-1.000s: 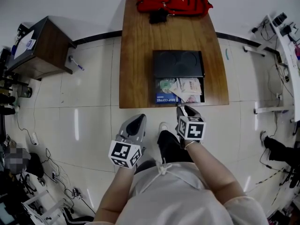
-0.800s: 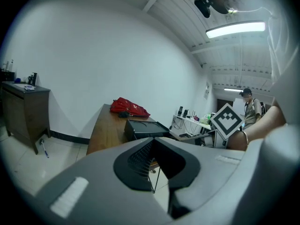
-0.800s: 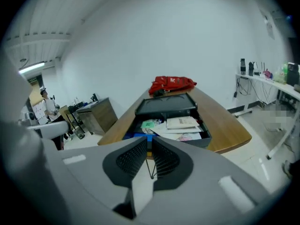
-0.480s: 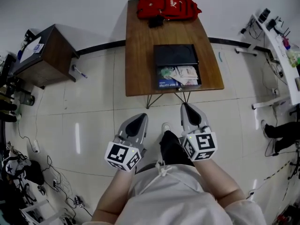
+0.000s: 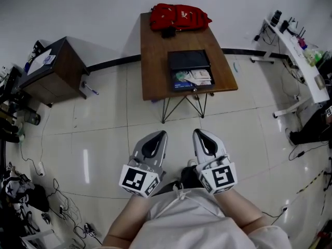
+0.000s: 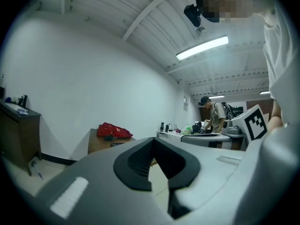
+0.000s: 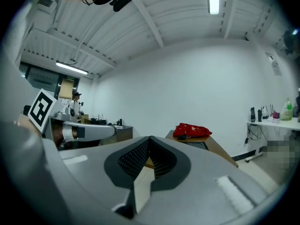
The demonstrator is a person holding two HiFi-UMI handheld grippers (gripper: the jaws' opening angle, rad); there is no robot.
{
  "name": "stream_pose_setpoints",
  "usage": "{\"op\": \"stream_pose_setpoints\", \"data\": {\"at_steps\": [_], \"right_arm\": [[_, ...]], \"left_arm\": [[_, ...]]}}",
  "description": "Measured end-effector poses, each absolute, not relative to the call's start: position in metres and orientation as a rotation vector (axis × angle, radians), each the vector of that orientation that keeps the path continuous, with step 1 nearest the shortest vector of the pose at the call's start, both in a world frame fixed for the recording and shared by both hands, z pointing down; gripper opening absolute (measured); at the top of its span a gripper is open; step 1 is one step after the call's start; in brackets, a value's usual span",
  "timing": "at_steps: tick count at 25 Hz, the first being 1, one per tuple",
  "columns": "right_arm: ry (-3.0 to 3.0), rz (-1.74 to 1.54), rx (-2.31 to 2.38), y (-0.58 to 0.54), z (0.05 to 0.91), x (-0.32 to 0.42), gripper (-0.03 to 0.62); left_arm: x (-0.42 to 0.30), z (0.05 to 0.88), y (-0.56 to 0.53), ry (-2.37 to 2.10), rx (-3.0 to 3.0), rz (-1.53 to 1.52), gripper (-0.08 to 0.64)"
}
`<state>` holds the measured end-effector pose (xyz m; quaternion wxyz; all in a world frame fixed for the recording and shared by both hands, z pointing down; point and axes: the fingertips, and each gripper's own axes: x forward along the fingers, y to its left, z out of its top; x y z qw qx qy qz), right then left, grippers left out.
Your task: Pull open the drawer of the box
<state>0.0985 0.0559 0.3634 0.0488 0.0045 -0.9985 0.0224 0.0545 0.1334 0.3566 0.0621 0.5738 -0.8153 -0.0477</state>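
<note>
Gaping open, the drawer (image 5: 193,79) of the box (image 5: 189,60) seemed fully pulled. Well apart from the box, the left gripper (image 5: 157,135) and right gripper (image 5: 200,134) were pinched closed, empty.

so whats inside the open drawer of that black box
The drawer holds a loose pile of pale flat packets and a blue packet at the front. Whatever lies beneath them, and the part tucked inside the box, is hidden.

Head view steeply down, far above table (image 5: 153,61); both gripper views level, sharing distant table.
</note>
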Motion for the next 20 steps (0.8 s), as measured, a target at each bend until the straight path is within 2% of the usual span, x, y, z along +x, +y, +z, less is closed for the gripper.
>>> {"op": "stream_pose_setpoints", "data": {"at_steps": [9,20], "right_arm": [[-3.01,0.051,-0.07,0.079,0.367,0.115,0.002],[-2.974,0.096,0.01,0.025,0.377,0.136,0.002]], "left_arm": [[0.063,0.355,0.142,-2.484,1.704,-0.153,0.0],[0.089,0.351,0.109,-2.492,1.711,-0.151,0.0]]}}
